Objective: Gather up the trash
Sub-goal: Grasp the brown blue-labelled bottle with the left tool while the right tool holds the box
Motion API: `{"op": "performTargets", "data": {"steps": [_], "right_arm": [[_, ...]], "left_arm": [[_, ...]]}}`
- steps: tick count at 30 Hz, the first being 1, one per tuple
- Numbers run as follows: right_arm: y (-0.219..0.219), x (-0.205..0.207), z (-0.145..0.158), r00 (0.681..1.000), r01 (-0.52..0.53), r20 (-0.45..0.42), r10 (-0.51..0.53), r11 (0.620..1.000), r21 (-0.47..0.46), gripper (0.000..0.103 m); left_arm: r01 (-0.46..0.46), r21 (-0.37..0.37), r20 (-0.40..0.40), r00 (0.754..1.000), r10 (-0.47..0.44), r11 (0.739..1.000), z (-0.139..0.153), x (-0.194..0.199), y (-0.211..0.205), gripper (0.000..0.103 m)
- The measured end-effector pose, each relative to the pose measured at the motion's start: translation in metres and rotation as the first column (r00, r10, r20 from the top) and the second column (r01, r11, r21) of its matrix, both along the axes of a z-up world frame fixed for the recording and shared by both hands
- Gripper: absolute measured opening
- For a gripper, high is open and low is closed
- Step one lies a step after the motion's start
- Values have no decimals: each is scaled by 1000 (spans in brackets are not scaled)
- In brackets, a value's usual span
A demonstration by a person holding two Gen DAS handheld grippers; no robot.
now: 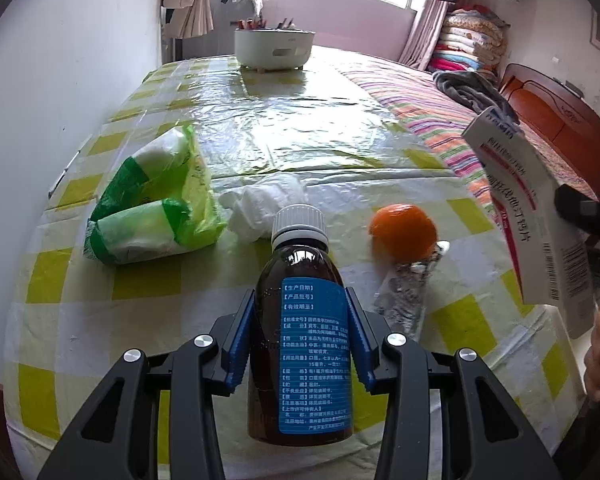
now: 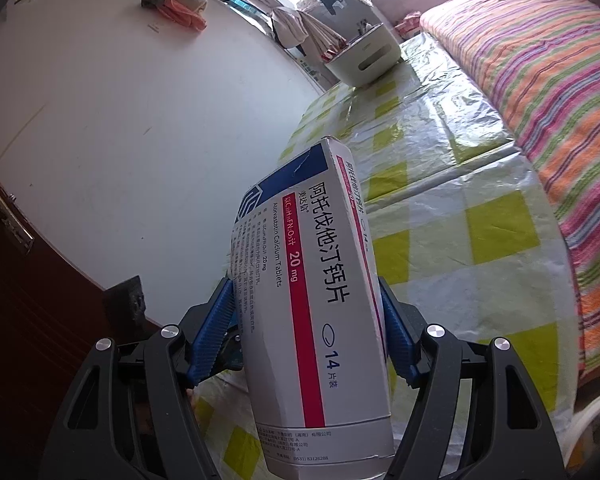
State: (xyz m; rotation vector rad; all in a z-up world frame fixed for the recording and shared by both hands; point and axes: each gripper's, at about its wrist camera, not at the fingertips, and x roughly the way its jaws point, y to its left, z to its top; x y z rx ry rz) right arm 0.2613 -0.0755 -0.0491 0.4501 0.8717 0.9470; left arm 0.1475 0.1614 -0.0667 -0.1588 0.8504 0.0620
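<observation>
Left gripper clamps a brown bottle, cap pointing away, above the checked surface. Right gripper grips a tablet box by its sides. Beyond the bottle lie a foil strip, orange, crumpled tissue and green pack. Farthest stands a white tub.

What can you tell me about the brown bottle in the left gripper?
The brown bottle looks like dark glass or plastic, with a ribbed white screw cap, closed, and a blue label of white Chinese print. It stands upright between the blue pads of the left gripper, which press its sides.
</observation>
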Motion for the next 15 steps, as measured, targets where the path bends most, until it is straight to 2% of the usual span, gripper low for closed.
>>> {"op": "performTargets", "data": {"steps": [15], "right_arm": [[-54,-12,-5,996,92,19,-91,995,-23,68]], "left_arm": [[94,-5,51,994,-94,996,13,-12,-52,41]]}}
